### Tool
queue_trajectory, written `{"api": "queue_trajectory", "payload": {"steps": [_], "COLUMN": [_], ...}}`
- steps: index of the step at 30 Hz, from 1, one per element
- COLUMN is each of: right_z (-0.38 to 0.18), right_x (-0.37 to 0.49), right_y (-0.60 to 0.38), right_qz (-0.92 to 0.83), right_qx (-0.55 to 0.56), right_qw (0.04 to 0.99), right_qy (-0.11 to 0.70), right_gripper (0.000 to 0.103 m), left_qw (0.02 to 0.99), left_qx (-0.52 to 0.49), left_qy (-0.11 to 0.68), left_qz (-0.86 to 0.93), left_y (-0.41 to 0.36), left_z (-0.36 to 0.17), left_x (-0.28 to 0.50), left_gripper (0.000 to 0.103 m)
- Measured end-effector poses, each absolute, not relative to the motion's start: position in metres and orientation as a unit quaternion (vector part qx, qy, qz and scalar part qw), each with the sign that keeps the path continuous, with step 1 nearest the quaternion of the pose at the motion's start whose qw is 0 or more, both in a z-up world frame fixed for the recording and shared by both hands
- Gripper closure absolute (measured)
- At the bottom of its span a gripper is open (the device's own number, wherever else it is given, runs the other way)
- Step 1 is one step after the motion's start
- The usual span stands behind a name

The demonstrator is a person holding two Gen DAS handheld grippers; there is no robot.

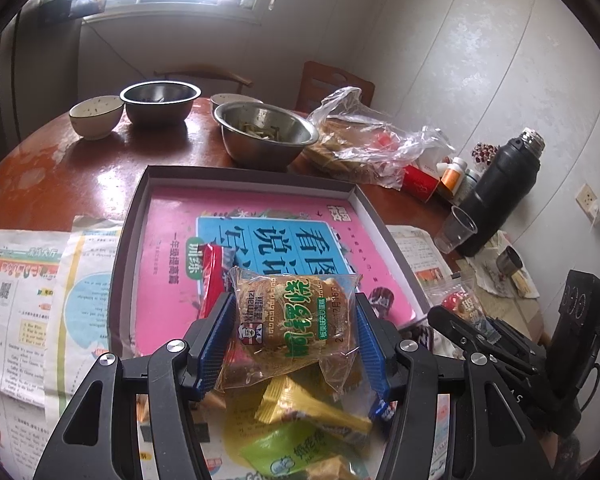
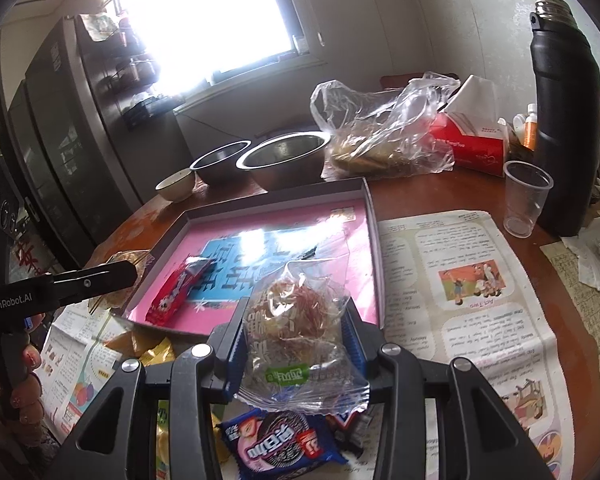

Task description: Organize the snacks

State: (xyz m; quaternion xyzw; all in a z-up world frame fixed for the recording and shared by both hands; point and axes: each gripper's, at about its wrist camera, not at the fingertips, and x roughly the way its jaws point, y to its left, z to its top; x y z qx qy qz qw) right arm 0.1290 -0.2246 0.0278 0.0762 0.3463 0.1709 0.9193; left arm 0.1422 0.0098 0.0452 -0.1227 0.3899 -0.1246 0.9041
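Note:
My left gripper (image 1: 296, 308) is shut on a clear-wrapped brown cake with green lettering (image 1: 296, 320), held above the near edge of a shallow grey box with a pink book cover as its floor (image 1: 172, 216). A red snack packet (image 1: 212, 276) lies in the box. My right gripper (image 2: 296, 312) is shut on a clear packet of brown shredded snack (image 2: 300, 312) near the box's (image 2: 364, 248) front edge. The red packet (image 2: 176, 292) also shows there. Loose snacks lie below: yellow packets (image 1: 312, 408), a green packet (image 1: 284, 452), and a blue Oreo pack (image 2: 280, 444).
Newspaper (image 2: 460, 280) covers the round brown table. Behind the box stand steel bowls (image 1: 264, 136), a ceramic bowl (image 1: 96, 116), a plastic bag of food (image 1: 364, 140), a red tissue box (image 2: 468, 144), a plastic cup (image 2: 524, 200) and a black flask (image 2: 564, 120).

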Motion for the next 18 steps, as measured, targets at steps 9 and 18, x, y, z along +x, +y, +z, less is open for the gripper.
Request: {"api": "queue_trajectory", "payload": {"steps": [9,18], "right_z": [0.023,0.014], "right_x": [0.145,0.165], "right_y": [-0.23,-0.232], "right_qz": [0.153,0.131], "right_qx": [0.081,0.082], "right_qw": [0.918,0.917], "right_qy": [0.356,0.368], "right_gripper": [0.06,0.06], "left_qw": [0.898,0.891], "left_qx": [-0.123,-0.109], "left_qy": [0.404,0.422], "left_qz": [-0.121,-0.124], "left_y": [0.006,-0.005], "left_z": [0.033,0.019], "left_x": [0.163,0.184], "left_gripper": [0.043,0.043]}}
